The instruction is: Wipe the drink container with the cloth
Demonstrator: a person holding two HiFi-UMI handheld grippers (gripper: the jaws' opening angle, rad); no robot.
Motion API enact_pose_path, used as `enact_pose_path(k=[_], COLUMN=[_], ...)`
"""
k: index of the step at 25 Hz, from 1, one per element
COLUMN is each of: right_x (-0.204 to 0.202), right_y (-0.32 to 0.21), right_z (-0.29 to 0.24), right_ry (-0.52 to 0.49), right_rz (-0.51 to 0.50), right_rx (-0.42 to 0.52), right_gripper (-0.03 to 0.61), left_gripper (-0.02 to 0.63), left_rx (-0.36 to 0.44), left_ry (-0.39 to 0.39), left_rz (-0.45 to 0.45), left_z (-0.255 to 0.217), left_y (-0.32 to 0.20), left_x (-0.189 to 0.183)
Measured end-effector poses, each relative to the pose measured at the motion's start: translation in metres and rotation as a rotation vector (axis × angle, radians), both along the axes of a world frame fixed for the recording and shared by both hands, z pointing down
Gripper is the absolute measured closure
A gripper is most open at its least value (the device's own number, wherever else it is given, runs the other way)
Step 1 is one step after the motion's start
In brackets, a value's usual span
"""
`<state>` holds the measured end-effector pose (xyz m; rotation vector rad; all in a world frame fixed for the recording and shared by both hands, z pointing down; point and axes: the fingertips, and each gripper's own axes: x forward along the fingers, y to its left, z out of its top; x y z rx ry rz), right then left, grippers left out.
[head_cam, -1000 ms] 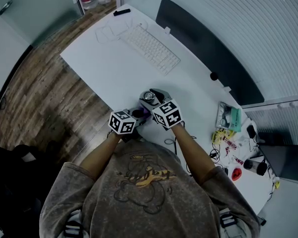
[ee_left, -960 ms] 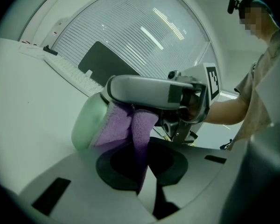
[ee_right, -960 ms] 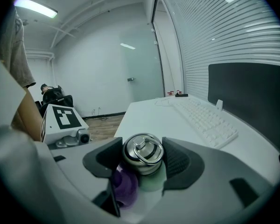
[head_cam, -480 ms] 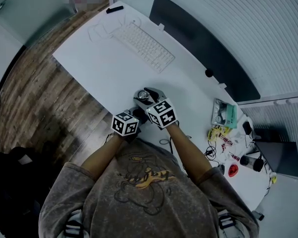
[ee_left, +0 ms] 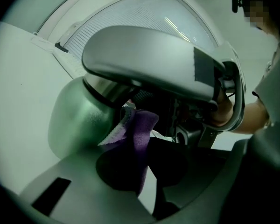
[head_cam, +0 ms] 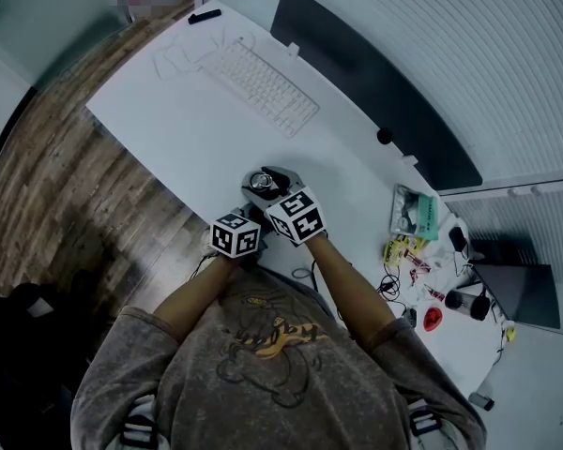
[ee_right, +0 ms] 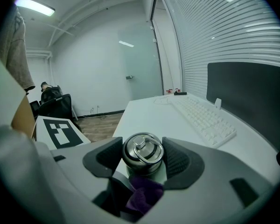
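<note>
Two claws meet on one object just below the middle of the head view. The right gripper (ee_right: 141, 166) has its jaws closed about halfway on the green drink container with a round steel lid (ee_right: 142, 154), one ribbed pad against each side just under the lid. This holds it upright on the white desk (head_cam: 174, 143). The left gripper (ee_left: 130, 125) is clamped on a bunched purple cloth (ee_left: 139, 127). In its own view the cloth lies against the container's green flank at centre left.

This looks like the wiping step itself, with one claw steadying and the other rubbing. The next stroke likely calls for sliding the cloth round or along the green wall with light pressure. The right claw's hold must stay firm so the container neither spins nor tips.

The right claw's own jaws stand most in the way, since they cover two sides of the upper body. The cloth can probably reach only the lower and near faces without a regrip.

Other things lie well apart:
- A white keyboard (head_cam: 256, 85) sits toward the upper left.
- A dark flat panel (head_cam: 375, 92) runs along the upper right.
- A litter of small packets and cables (head_cam: 418, 251) lies at the right edge.
</note>
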<state>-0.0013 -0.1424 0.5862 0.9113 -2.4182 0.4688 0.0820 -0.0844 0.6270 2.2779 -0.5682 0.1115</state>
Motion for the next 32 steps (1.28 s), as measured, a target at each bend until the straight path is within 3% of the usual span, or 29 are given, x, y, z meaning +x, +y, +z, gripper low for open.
enact_pose_path(k=[4,12,19,24,32], right_x=[0.001,0.003,0.003,0.005,0.029], right_y=[0.0,0.003,0.002,0.001,0.002], right_z=[0.0,0.003,0.005,0.0,-0.055], right_ry=[0.003,0.003,0.013,0.002,-0.09], right_rz=[-0.007,-0.044,-0.059,-0.06,0.001], right_rx=[-0.004,-0.028,-0.022,0.006,0.121], right_gripper=[0.311,0.31,0.308,0.284,0.282], left_gripper=[0.563,0.563,0.561,0.561,0.561], left_rx=[-0.007,-0.03,-0.04,0.002,0.069], left_ry=[0.042,0.103,0.089,0.018,-0.015], left_rz=[0.01,0.125,0.17,0.244,0.213], left_z=[0.0,-0.002,-0.006,-0.009,-0.043], left_y=[-0.001,0.006,0.013,0.033,0.034], left_x=[0.005,0.007,0.002,-0.001,-0.014])
